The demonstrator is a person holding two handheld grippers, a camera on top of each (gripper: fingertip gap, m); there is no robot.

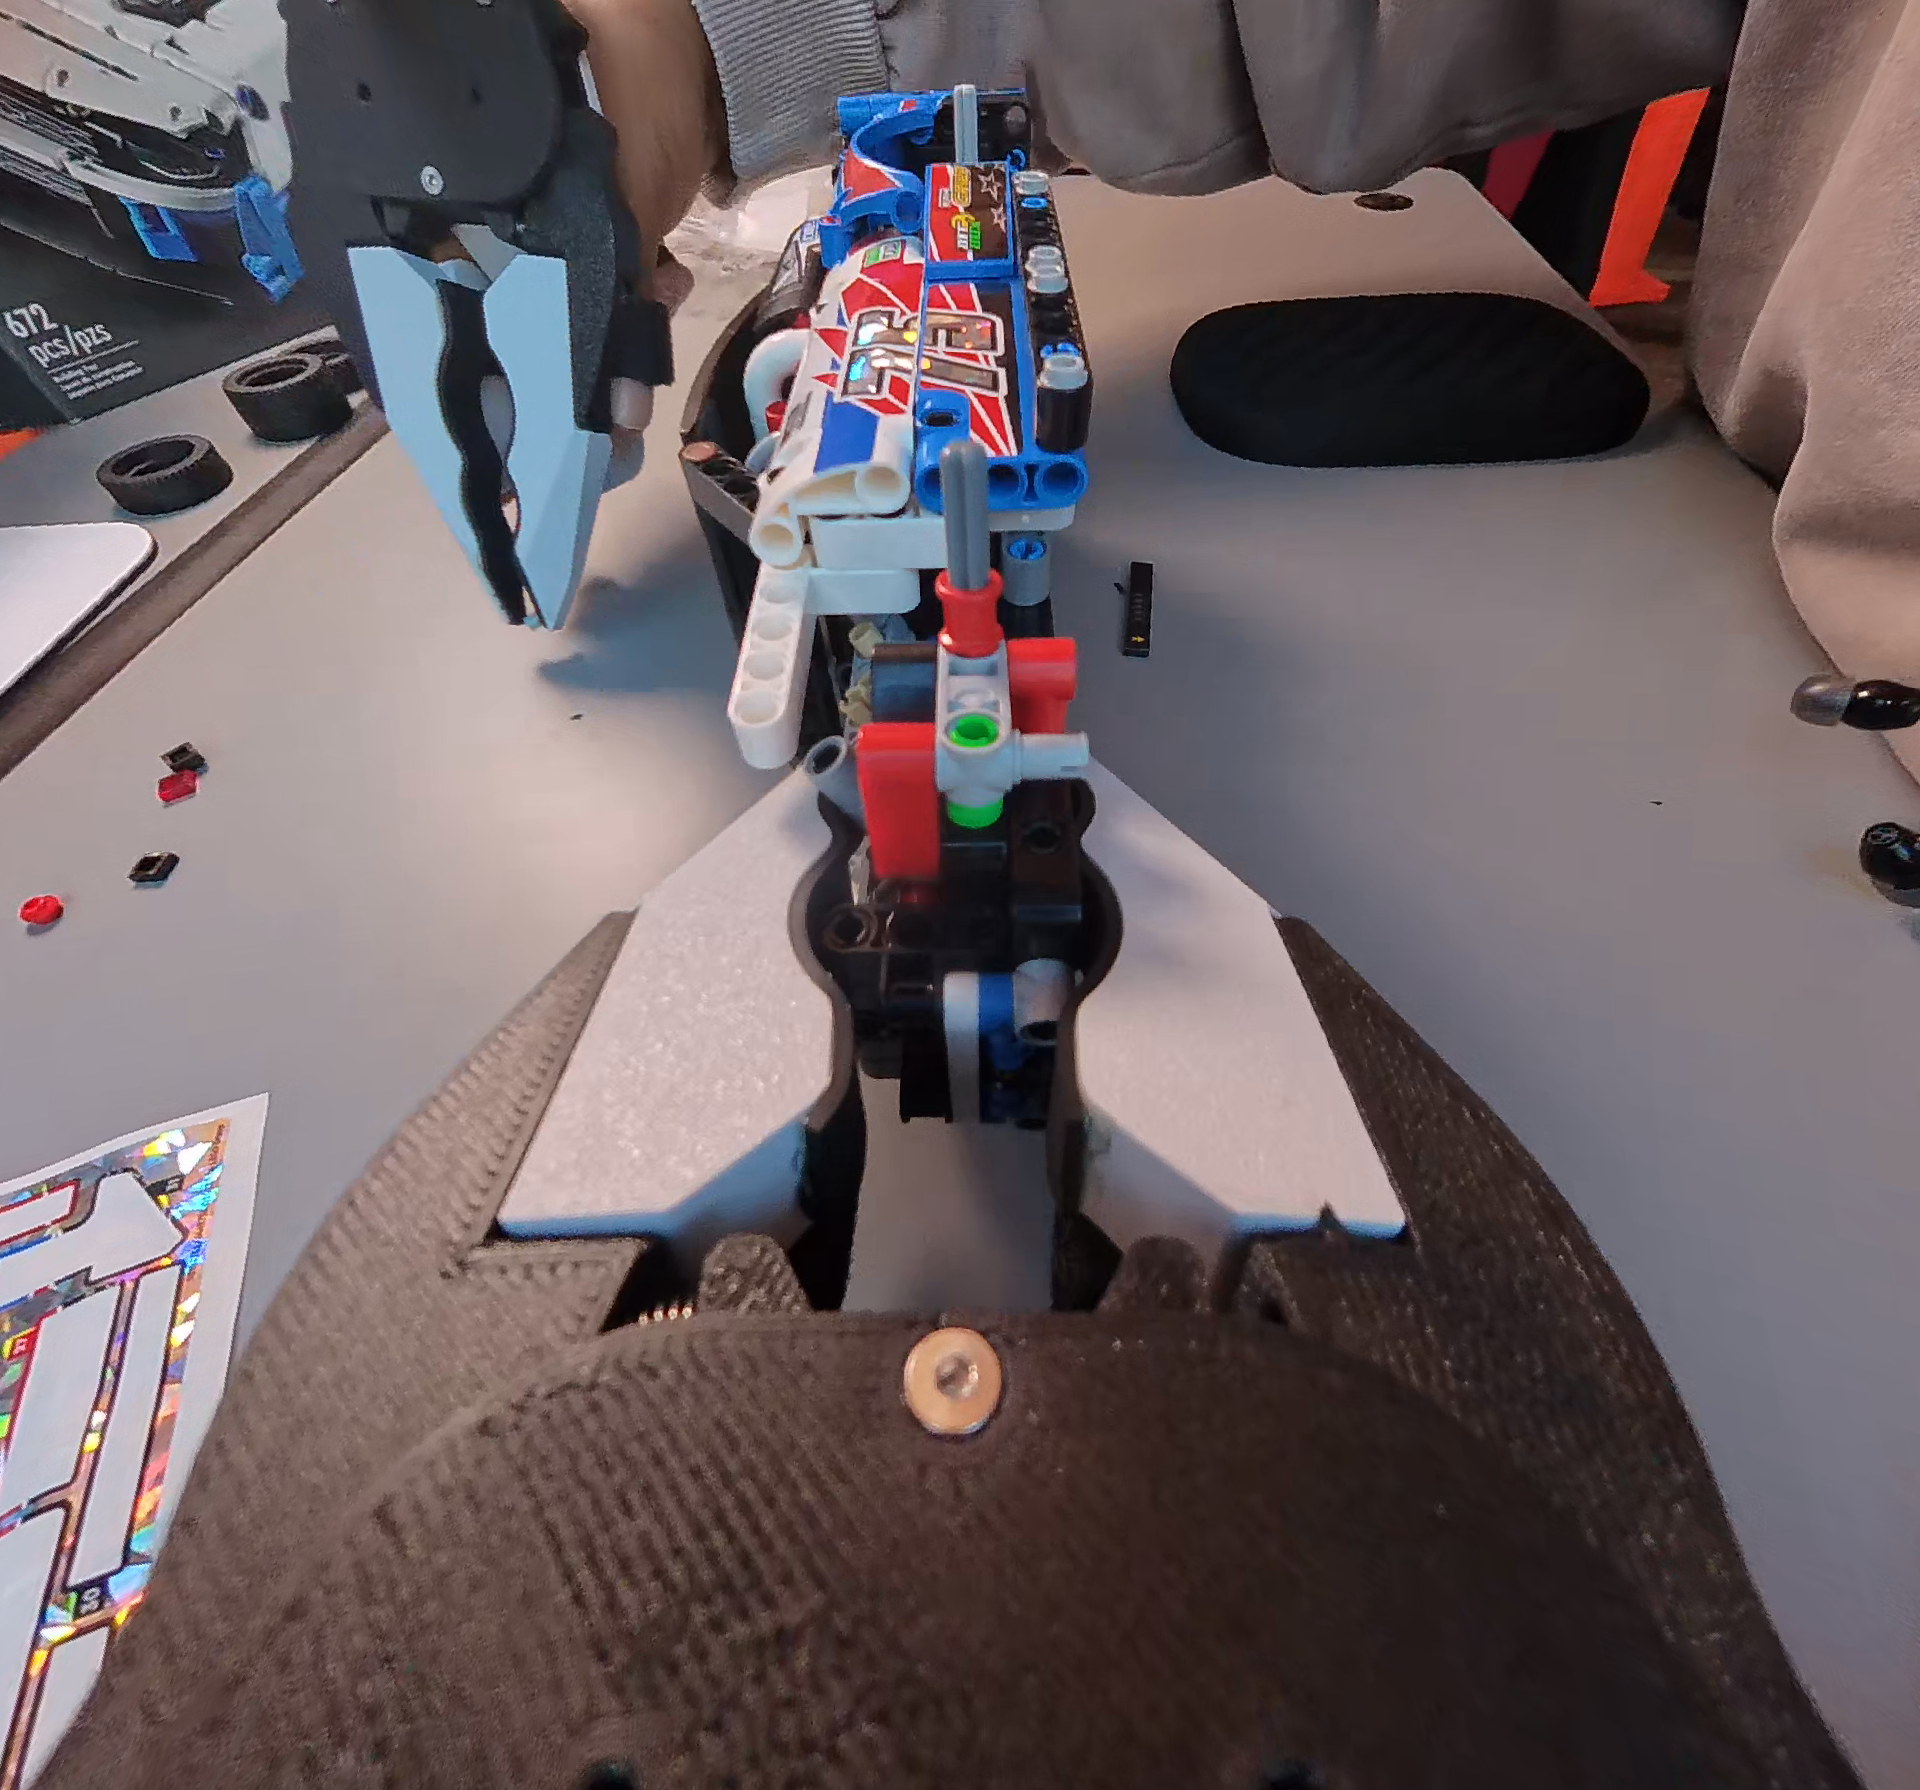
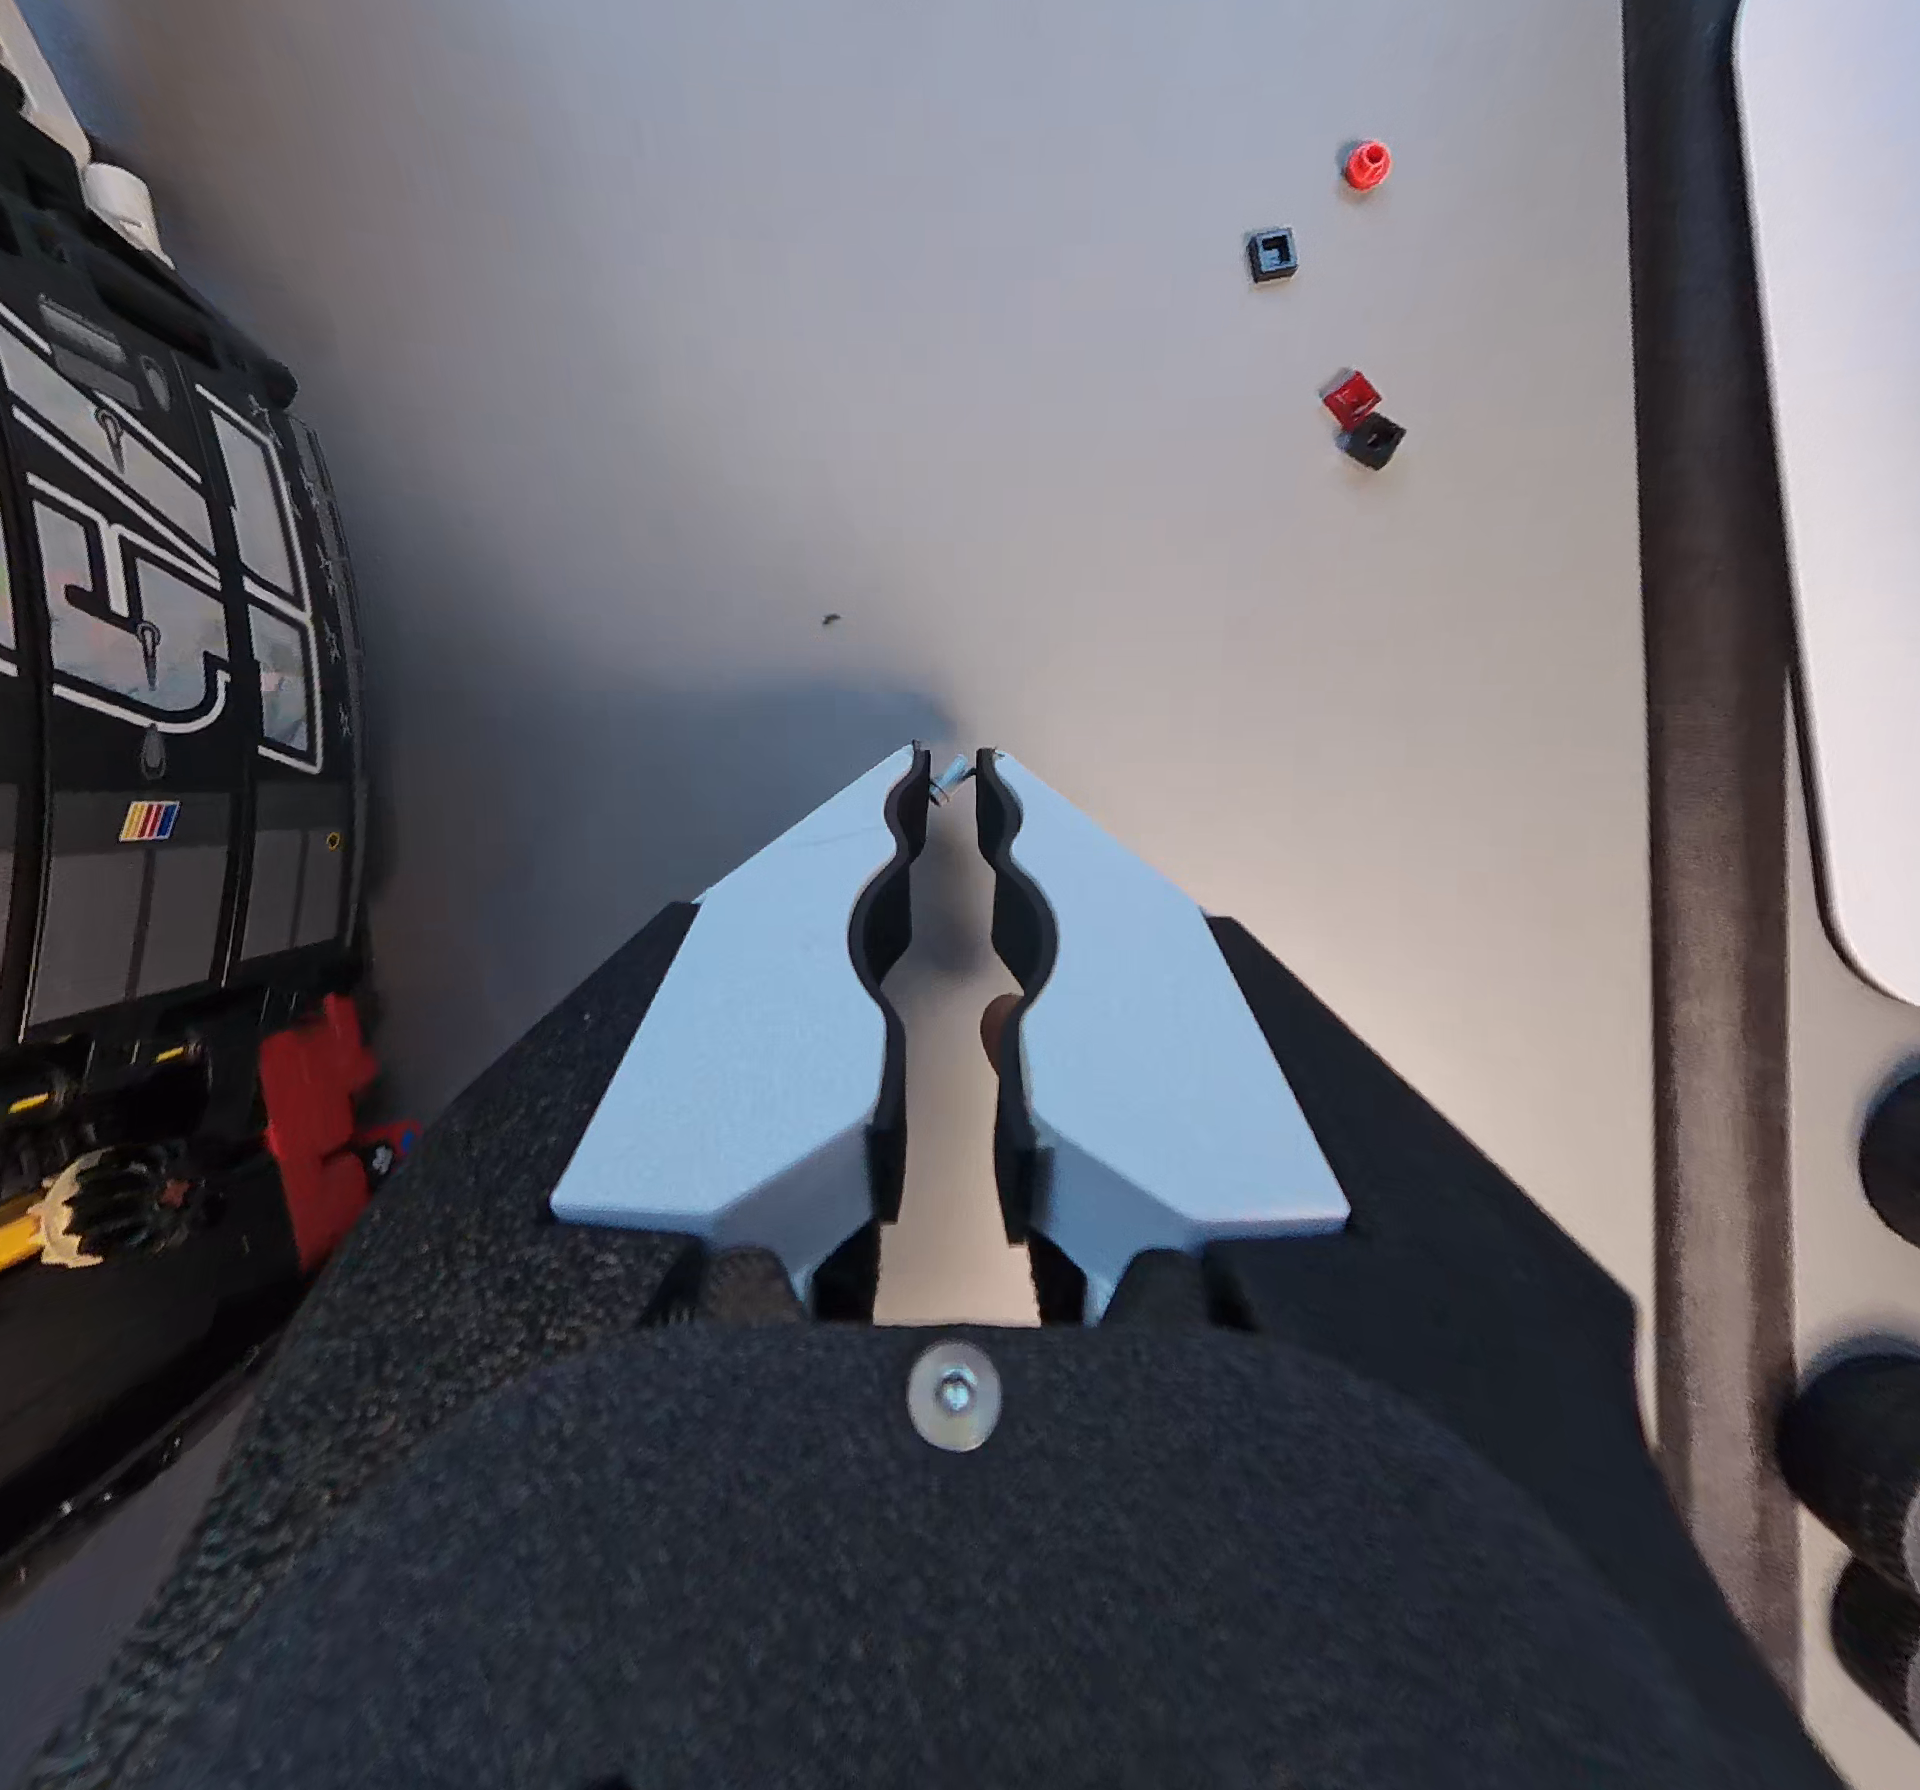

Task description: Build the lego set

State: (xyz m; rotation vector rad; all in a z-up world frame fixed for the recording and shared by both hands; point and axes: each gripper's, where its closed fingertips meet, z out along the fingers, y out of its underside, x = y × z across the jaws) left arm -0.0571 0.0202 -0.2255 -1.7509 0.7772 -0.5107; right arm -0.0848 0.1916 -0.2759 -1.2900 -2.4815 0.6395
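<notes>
A: What fills the left wrist view?

B: The pale grey tabletop (image 1: 1351,805) spans the frame. Across the top hangs a person's grey ribbed sleeve (image 1: 1143,5). In the upper left corner lies the dark printed set box (image 1: 125,130), with 2 black rubber tyres (image 1: 166,473) just below it on the table.

A: And the model?

B: The half-built blue, white and red stickered lego car (image 1: 935,369) sits turned on its side in the centre, running from the middle up toward the sleeve. Its near end, black beams with red and green pins, lies between the grey fingers of the left gripper (image 1: 956,909), which are clamped on it.

A: The other gripper?

B: The right gripper (image 1: 520,587) hangs point-down in the upper left of that view, left of the car and apart from it. In its own view (image 2: 951,774) the tips stand a narrow slit apart with a tiny pale grey piece (image 2: 948,784) between them; whether they actually pinch it, I cannot tell. The car's black stickered panel (image 2: 156,649) fills that frame's left edge.

A: Smaller things?

B: A holographic sticker sheet (image 1: 94,1377) in the lower left, a black oval padded rest (image 1: 1403,379) at upper right, a thin black bar (image 1: 1138,608) right of the car, and at the left edge loose bits: a round red stud (image 1: 42,909), 2 black square tiles (image 1: 154,867) and a red square tile (image 1: 177,786).
</notes>
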